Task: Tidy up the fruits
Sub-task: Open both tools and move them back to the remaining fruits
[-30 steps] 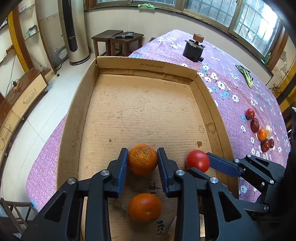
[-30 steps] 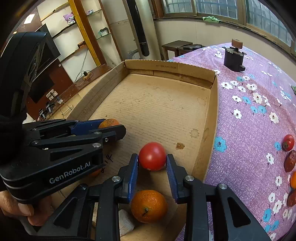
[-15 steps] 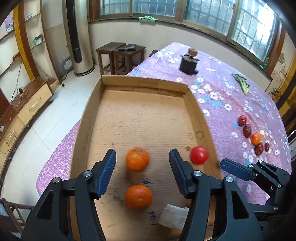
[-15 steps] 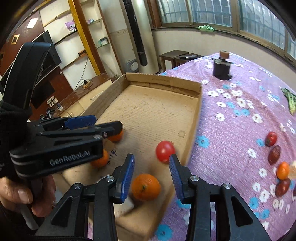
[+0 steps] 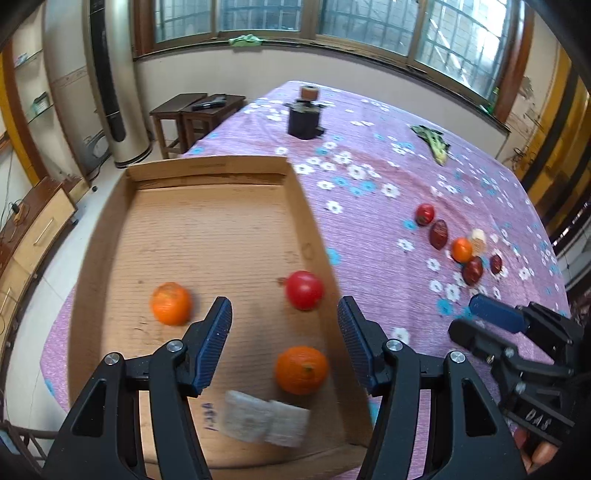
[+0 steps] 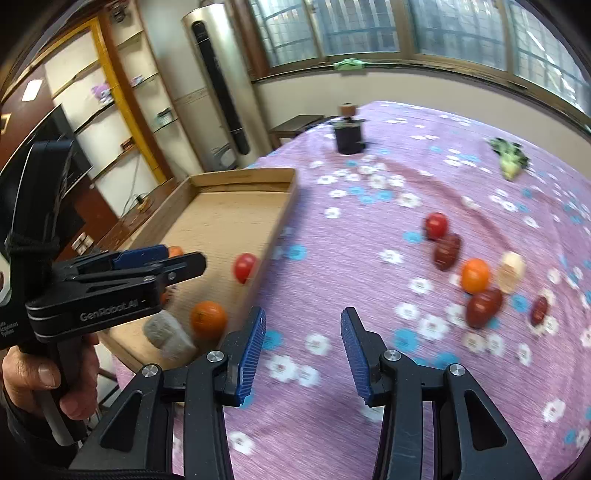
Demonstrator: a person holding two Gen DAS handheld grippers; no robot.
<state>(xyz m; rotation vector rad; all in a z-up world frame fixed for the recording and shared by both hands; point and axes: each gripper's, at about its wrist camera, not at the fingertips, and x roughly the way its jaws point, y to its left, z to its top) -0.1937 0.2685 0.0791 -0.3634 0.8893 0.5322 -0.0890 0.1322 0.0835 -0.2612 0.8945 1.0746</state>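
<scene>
We're in a home living room here: floral purple cloth (image 5: pixel 388 258) over the counter, tall standing air conditioner (image 6: pixel 221 85), wall shelves (image 6: pixel 122 107) holding knick-knacks, wooden stools (image 5: pixel 195 114) under wide windows (image 5: pixel 332 14)

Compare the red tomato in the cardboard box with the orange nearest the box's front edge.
The smooth red tomato lies farther back, by the right wall of the cardboard box; the dimpled orange lies nearer, beside a pale wrapped lump. The orange looks slightly bigger. Both are round, loose and ungripped.
</scene>
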